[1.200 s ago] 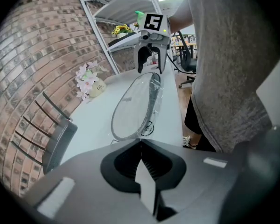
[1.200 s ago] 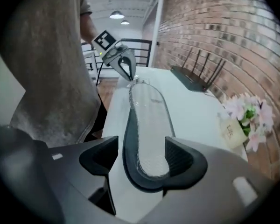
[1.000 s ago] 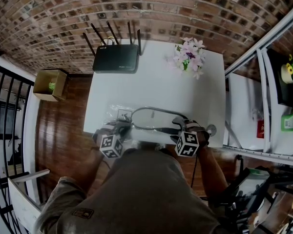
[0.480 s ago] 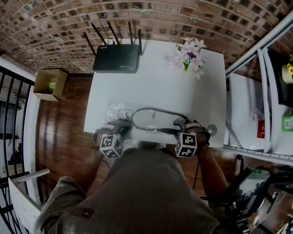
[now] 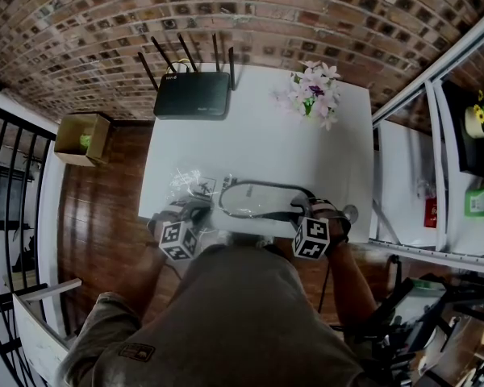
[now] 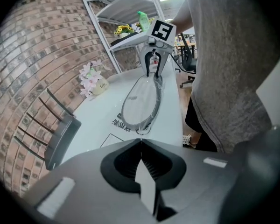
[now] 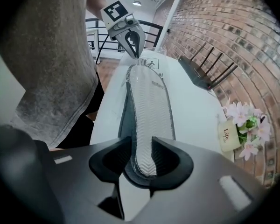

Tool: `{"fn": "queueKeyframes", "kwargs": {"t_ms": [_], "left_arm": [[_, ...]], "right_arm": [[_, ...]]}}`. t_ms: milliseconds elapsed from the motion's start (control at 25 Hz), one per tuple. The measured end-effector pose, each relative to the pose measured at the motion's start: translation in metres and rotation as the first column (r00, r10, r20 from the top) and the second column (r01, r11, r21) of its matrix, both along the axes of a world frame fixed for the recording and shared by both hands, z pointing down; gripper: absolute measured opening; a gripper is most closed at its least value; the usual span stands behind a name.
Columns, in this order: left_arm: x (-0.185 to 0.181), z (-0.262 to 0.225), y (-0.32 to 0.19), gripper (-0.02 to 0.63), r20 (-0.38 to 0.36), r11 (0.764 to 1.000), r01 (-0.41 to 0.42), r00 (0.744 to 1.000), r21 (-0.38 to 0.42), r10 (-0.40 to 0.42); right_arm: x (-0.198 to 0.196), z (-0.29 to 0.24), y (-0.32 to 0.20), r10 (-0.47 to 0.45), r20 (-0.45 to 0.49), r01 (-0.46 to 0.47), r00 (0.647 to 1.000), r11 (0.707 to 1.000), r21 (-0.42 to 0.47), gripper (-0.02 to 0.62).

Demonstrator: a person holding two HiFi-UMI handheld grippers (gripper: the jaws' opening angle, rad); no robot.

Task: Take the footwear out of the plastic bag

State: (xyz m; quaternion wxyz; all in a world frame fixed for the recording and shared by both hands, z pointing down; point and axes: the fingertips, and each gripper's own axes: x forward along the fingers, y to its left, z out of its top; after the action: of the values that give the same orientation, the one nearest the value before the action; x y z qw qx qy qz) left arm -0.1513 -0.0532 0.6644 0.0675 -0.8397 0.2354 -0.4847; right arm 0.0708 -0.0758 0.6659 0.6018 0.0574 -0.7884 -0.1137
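Right tool (image 7: pixel 141 146) just closed on the slipper (image 5: pixel 262 200); its length runs left-right.

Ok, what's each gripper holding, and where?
Right gripper, jaws just closing, clamps the grey flat slipper by its end; left gripper pinches the clear plastic bag at the opposite end.

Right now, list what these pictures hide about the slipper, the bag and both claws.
Left claw: shut; whether film is pinched cannot be seen in the left gripper view.
Plastic bag: how far it covers the slipper; film too transparent in every view.
Slipper's near end: in the head view, under the right claw, whose jaws have just been closing on it.
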Motion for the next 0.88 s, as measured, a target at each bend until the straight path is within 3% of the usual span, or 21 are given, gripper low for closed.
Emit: {"fn": "queueKeyframes", "kwargs": {"t_ms": [240, 400, 520, 600, 720, 880], "left_arm": [[-0.041, 0.004, -0.004, 0.003, 0.036, 0.995, 0.097, 0.995, -0.009, -0.096], [-0.049, 0.005, -0.001, 0.003, 0.045, 0.994, 0.107, 0.993, -0.009, -0.106], [-0.043, 0.005, 0.002, 0.012, 0.035, 0.996, 0.088, 0.996, -0.021, -0.087], [-0.038, 0.006, 0.006, 0.088, 0.023, 0.997, 0.069, 0.997, -0.036, -0.068], [-0.026, 0.0, 0.01, 0.154, -0.013, 0.999, 0.029, 0.999, -0.043, -0.03], [0.002, -0.007, 0.01, 0.189, -0.035, 0.999, -0.048, 0.998, -0.015, 0.047]], "right_arm": [[0.006, 0.002, -0.002, 0.032, -0.006, -0.032, 0.999, 0.999, 0.002, 0.147], [0.007, 0.001, -0.002, 0.041, -0.007, -0.041, 0.999, 0.999, -0.001, 0.147], [0.007, 0.001, -0.002, 0.046, -0.006, -0.046, 0.999, 0.999, -0.002, 0.149], [0.007, 0.0, -0.003, 0.054, -0.003, -0.054, 0.999, 0.999, -0.005, 0.149], [0.007, 0.001, -0.003, 0.063, -0.003, -0.063, 0.998, 0.998, -0.006, 0.15], [0.006, -0.001, -0.004, 0.082, 0.006, -0.082, 0.997, 0.996, -0.019, 0.153]]}}
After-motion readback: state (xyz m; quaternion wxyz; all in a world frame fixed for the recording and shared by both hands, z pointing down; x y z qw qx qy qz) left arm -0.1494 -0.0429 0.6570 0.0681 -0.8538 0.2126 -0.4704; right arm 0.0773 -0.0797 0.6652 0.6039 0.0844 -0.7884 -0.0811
